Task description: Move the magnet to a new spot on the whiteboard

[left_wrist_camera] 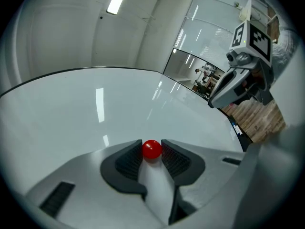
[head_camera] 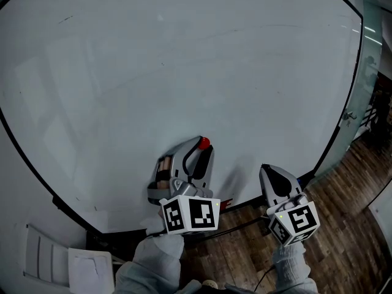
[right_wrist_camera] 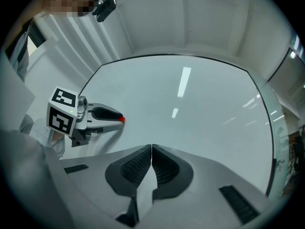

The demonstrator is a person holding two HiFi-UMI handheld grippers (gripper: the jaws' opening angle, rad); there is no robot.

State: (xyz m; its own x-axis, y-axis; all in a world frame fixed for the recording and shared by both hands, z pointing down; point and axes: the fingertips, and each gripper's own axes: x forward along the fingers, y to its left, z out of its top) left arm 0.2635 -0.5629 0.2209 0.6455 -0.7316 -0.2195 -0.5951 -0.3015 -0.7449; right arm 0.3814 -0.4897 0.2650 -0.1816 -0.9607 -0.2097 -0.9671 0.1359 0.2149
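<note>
The left gripper (left_wrist_camera: 152,146) grips the round red magnet (left_wrist_camera: 152,150) at its fingers' tips, against the whiteboard's (head_camera: 184,60) near middle; bare board lies far and left; the right gripper (right_wrist_camera: 151,151), closed and empty, sits farther right.

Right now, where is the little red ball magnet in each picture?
Head view: the red magnet is just below the middle, at the tip of the left gripper.
Left gripper view: low centre, pinched between the jaws.
Right gripper view: left of centre, a small red dot at the left gripper's tip.
Shared landmark: the whiteboard behind it.
</note>
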